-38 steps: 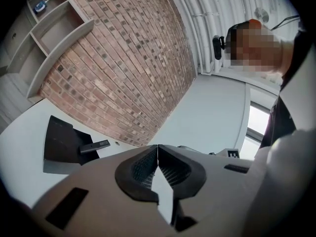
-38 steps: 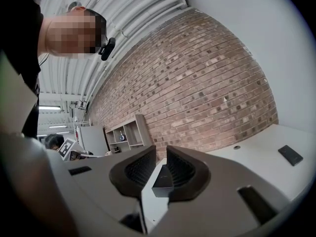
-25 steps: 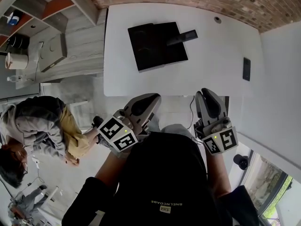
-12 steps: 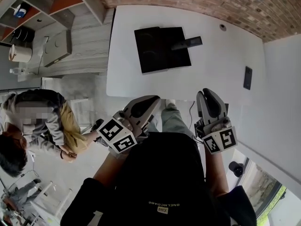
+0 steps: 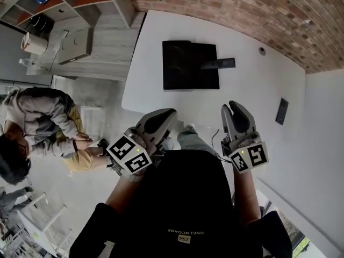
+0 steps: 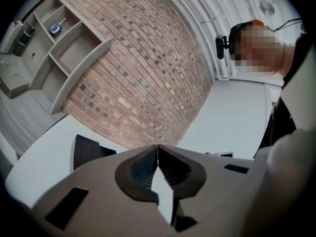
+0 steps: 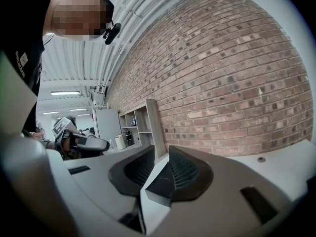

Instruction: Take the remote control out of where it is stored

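The slim, dark, bar-shaped remote control (image 5: pixel 219 64) lies flat across the right edge of a flat black square holder (image 5: pixel 183 66). One end of the remote control rests on the holder's surface. The other end sticks out past that edge, over the white tabletop (image 5: pixel 252 90). Its long axis runs almost crosswise in the head view, with the outer end tipped slightly toward the far side. The holder lies flat on the far half of the table, well in from the edges, its sides slightly skewed to the table's. A faint seam down its middle splits it into two panels. Whether the remote control is tucked into anything cannot be told.
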Available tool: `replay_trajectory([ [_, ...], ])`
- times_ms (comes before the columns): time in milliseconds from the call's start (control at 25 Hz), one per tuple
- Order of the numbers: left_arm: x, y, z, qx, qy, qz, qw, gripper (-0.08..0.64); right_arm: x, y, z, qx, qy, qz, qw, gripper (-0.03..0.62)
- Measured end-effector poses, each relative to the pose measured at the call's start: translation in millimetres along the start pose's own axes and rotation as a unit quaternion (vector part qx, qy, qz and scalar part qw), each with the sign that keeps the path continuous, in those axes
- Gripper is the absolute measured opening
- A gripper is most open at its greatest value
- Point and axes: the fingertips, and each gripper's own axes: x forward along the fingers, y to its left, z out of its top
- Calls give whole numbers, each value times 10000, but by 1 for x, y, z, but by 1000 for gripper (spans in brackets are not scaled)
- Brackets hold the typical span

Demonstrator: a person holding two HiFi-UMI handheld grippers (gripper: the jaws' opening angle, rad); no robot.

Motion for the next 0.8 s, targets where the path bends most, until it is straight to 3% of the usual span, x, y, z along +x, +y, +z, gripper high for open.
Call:
replay_trajectory([
  [280, 12, 1, 7, 103, -197, 263, 9994, 6, 27, -22, -13, -357, 413, 449, 9975, 105],
  [520, 14, 3, 10, 168, -326, 521, 9980, 6, 57, -41, -29, -899, 875, 822, 9887, 132],
  [640, 11, 6, 14, 193, -395, 694, 9966, 6, 72, -50, -37, -1214, 1176, 948, 9810, 151],
  [800, 7, 8, 17, 257, -474, 919, 9943, 6, 94, -62, -57, -1748, 1777, 1201, 9610, 195],
])
